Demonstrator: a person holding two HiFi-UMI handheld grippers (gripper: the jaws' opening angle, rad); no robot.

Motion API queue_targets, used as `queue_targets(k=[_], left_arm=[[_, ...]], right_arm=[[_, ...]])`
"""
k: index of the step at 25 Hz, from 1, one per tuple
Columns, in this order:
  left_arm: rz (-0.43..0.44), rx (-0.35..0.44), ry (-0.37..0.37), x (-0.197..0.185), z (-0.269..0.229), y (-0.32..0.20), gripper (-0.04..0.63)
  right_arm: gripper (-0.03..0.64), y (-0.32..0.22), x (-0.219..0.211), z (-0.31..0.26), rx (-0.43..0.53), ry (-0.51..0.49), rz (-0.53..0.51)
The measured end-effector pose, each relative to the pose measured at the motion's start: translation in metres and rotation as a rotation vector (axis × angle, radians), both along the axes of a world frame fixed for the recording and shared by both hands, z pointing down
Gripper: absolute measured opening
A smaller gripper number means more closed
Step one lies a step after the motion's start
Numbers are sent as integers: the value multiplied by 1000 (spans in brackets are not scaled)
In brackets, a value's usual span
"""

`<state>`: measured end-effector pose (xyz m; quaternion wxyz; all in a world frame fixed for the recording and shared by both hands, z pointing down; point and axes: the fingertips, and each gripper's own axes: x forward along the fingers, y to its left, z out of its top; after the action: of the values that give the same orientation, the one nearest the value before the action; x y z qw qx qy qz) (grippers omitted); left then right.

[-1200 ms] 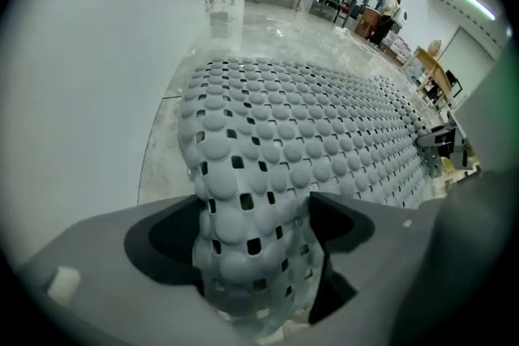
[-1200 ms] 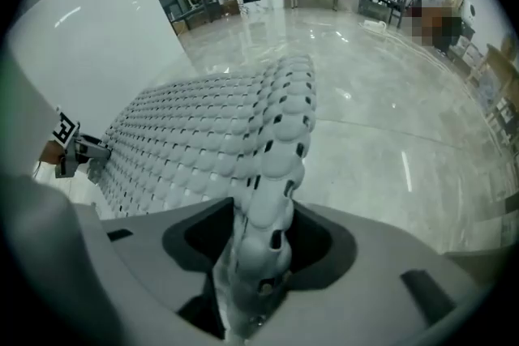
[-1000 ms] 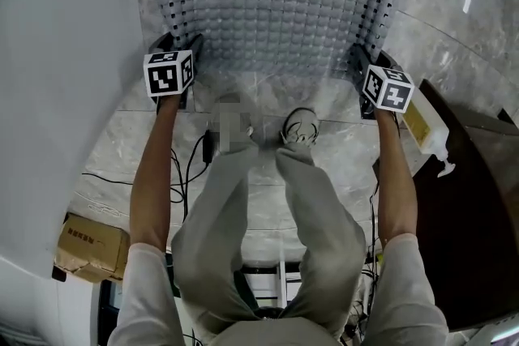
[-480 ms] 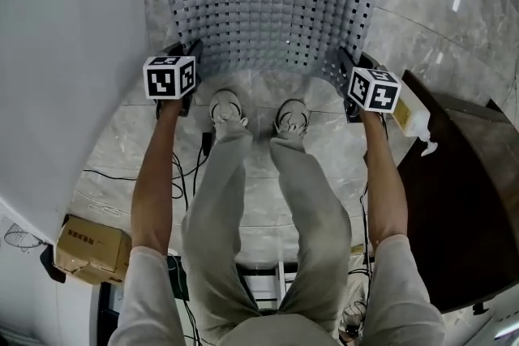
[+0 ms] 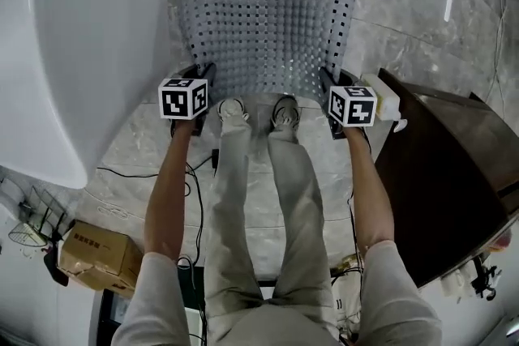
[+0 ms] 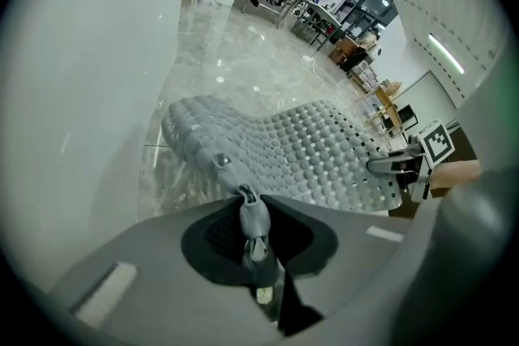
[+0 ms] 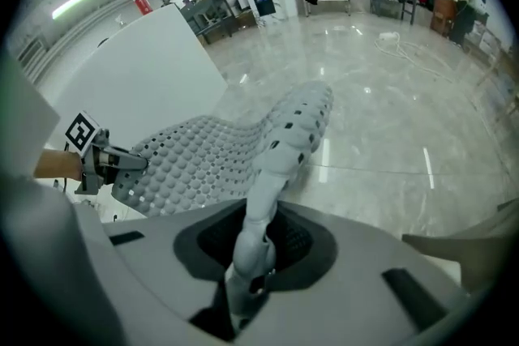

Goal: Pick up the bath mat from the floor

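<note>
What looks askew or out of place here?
Only the mat: its near edge hangs curved above the floor, corners pinched in the left gripper and the right gripper, whose jaws are closing on it. No spill or damage shows.

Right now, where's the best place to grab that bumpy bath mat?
Its two near corners, from the person's side: the bath mat is thin and floppy, so an edge fits between jaws. The left gripper pinches one corner; the right gripper is closing its jaws on the other.

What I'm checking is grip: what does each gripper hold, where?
Bath mat: left gripper pinches its near left corner; right gripper, jaws closing, its near right corner.
</note>
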<state>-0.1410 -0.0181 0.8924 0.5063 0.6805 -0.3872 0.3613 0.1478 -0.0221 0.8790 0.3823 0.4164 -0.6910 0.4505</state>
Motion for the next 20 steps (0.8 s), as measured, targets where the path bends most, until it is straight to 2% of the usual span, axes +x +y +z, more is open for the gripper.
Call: queue_targets(k=[7, 13, 20], left_arm=[[-50, 37, 17, 1, -96, 6, 46], [-58, 92, 28, 5, -149, -4, 44], [-59, 209, 52, 12, -229, -23, 41]], right_arm=[[86, 3, 2, -99, 41, -1, 9], [84, -4, 1, -150, 97, 6, 3], [81, -22, -8, -225, 196, 4, 7]])
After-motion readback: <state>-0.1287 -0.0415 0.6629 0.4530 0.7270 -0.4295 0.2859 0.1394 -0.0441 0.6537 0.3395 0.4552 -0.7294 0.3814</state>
